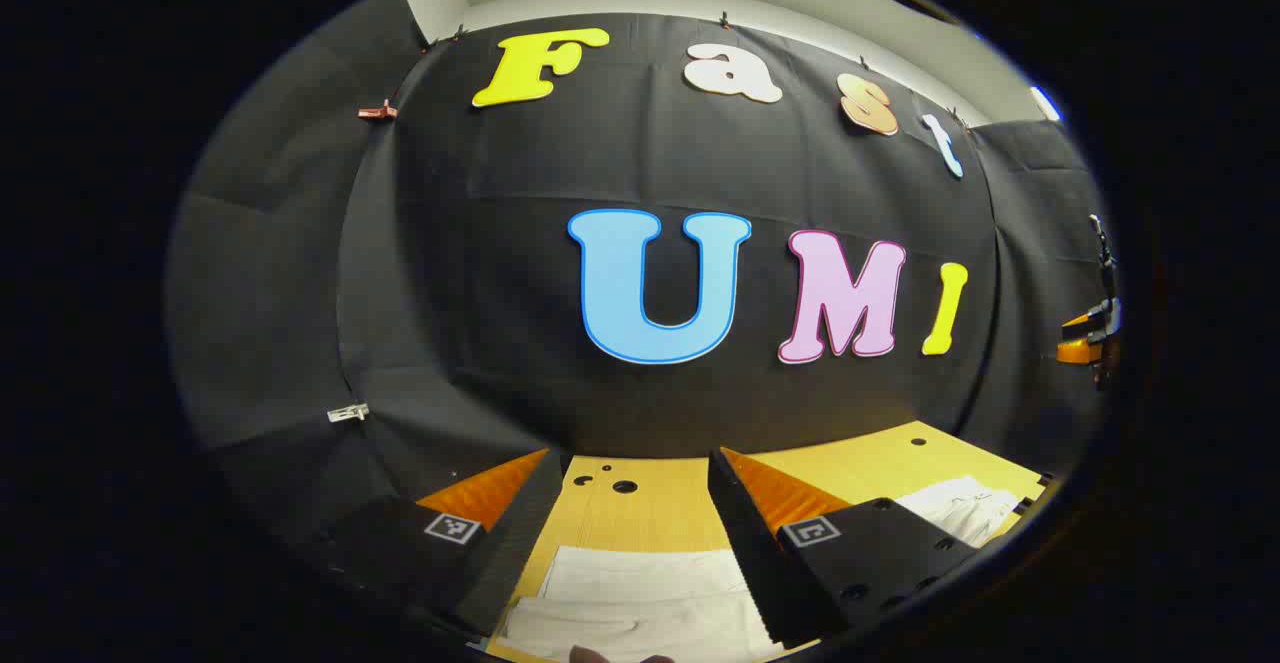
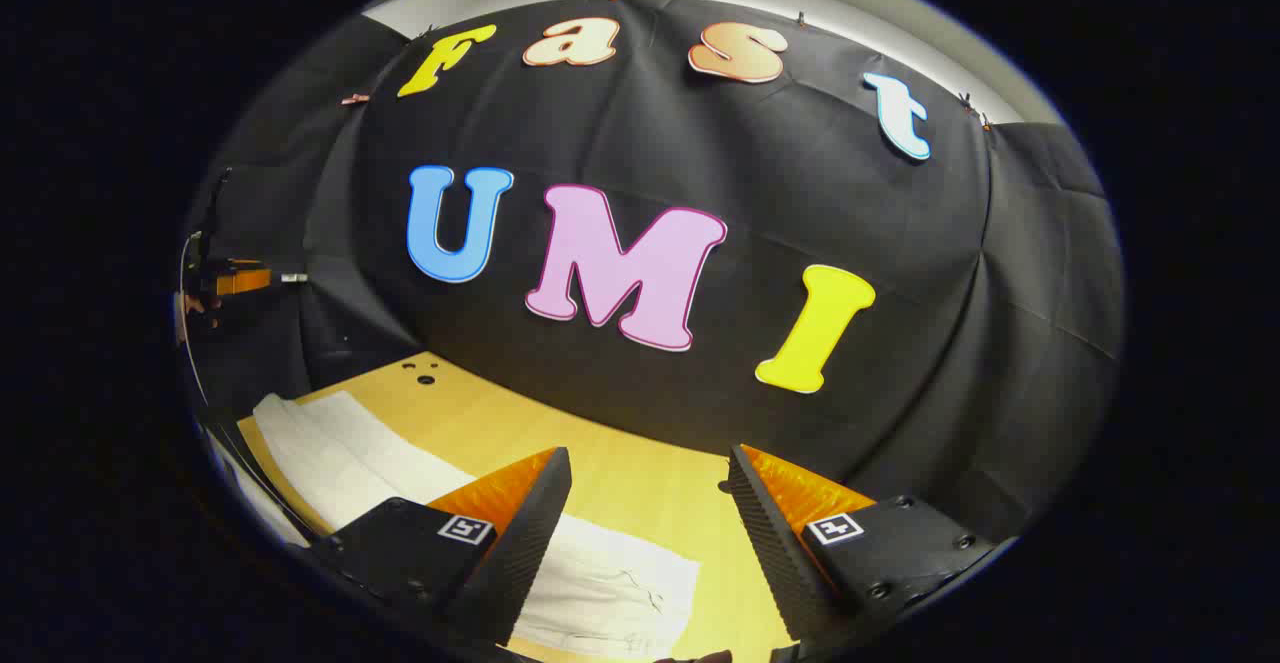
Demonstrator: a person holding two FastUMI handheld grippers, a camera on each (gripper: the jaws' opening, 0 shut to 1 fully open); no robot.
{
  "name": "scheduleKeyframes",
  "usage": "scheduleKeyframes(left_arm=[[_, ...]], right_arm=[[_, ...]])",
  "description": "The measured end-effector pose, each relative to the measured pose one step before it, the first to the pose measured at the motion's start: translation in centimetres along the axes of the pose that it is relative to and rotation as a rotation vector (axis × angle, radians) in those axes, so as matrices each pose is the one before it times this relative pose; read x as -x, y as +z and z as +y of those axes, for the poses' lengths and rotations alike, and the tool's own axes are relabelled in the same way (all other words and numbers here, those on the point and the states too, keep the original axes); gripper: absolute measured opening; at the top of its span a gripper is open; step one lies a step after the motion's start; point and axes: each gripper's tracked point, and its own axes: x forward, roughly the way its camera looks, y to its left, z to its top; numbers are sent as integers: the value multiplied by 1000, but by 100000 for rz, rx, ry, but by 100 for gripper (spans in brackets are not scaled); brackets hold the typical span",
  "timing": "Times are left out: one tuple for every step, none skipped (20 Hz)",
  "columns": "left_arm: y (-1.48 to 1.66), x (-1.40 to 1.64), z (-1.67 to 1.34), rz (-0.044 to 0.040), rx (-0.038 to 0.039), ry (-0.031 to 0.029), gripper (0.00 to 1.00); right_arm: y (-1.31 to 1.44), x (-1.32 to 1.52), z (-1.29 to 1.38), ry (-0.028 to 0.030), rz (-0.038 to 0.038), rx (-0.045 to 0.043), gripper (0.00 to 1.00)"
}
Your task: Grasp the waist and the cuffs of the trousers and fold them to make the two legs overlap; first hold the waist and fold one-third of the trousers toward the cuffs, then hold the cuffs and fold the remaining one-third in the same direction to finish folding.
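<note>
A smooth, pale wooden tabletop [image 2: 620, 483] with small round holes stands before the creased black cloth wall [image 2: 880, 203]. On it lie the white fabric trousers [image 2: 600, 583], soft and lightly wrinkled. The right gripper view takes in their long stretch running leftward; the left gripper view sees flat layered folds. The left gripper [image 1: 633, 533] and right gripper [image 2: 650, 533] hang above them, fingers spread, holding nothing.

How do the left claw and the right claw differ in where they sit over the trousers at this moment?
The left claw hangs open with white trousers spread across its whole gap; the right claw has cloth under its left finger and bare wooden table beyond. Both are open, gripping nothing, facing the booth wall.
</note>
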Motion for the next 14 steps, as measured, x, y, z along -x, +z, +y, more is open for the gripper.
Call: scheduleKeyframes(left_arm=[[-335,1,216,1071,-753,237,94],[-437,52,71,852,-699,-5,94],[-222,4,-69,801,-706,-591,94],[-471,83,-34,554,-1017,-696,94],[-263,-117,-102,596,-1347,-887,94],[-582,0,-132,752,-1568,-1038,94],[-390,-112,-141,848,-1636,-1179,94],[-584,-107,-95,1243,-1610,-1143,94],[-535,-60,-41,1322,-1508,-855,93],[-774,-13,17,1233,-1384,-548,93],[-630,-49,-66,1514,-1265,-307,93],[-766,61,50,1480,-991,-45,98],[-497,-27,-36,1189,-516,-342,93],[-709,-36,-141,1201,-15,-406,93]], right_arm=[[-798,277,-38,900,1931,749,97],[-946,-5,89,1058,1866,931,98],[-596,101,29,658,1416,621,97],[-749,147,-54,620,1393,-81,97],[-679,45,-16,736,1337,-642,98],[-812,-125,-141,109,1428,-193,98],[-702,-83,-252,-98,1502,215,98],[-858,-197,-280,-59,1715,786,98],[-942,-107,-231,141,2063,1012,97],[-958,-244,-321,23,2279,1146,97],[-872,-165,-167,225,2174,1362,98],[-1144,-218,-56,-130,2132,1675,98],[-1182,-161,23,186,2412,1540,98],[-1479,-132,179,685,2927,1412,98]])
